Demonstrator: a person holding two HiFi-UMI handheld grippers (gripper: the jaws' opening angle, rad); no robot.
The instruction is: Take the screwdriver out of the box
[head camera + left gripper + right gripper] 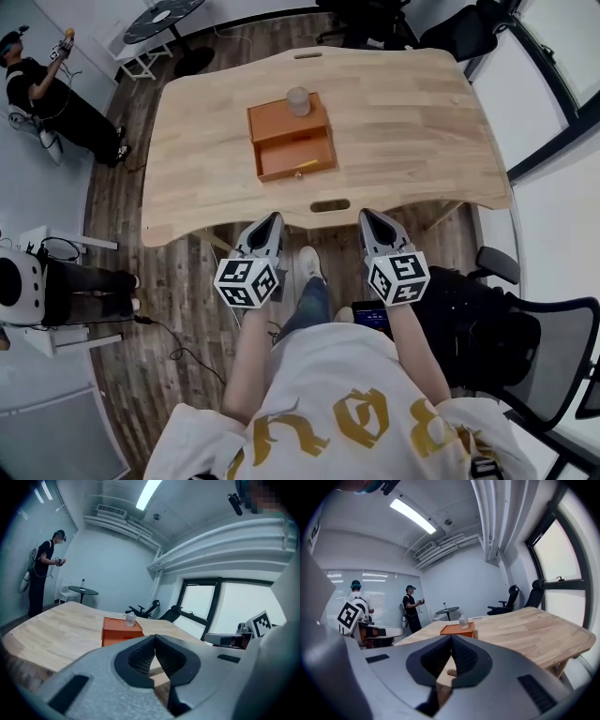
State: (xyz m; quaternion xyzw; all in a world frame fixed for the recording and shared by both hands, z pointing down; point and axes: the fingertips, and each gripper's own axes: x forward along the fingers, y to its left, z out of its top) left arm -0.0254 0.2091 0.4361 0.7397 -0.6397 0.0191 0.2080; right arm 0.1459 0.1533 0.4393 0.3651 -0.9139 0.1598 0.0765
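Note:
An orange box (287, 120) stands mid-table with its drawer (296, 157) pulled out toward me. A small pale jar (298, 100) sits on top of the box. The drawer's contents are too small to make out, so I cannot pick out the screwdriver. The box (121, 629) also shows ahead in the left gripper view, and as an orange box (457, 629) in the right gripper view. My left gripper (275, 217) and right gripper (367, 215) hover side by side off the table's near edge, both shut and empty, well short of the box.
The wooden table (412, 122) has a slot cut near its front edge (330, 205). A person (52, 98) stands at the far left beside a round black table (161, 19). Office chairs (534, 347) stand to the right and behind the table.

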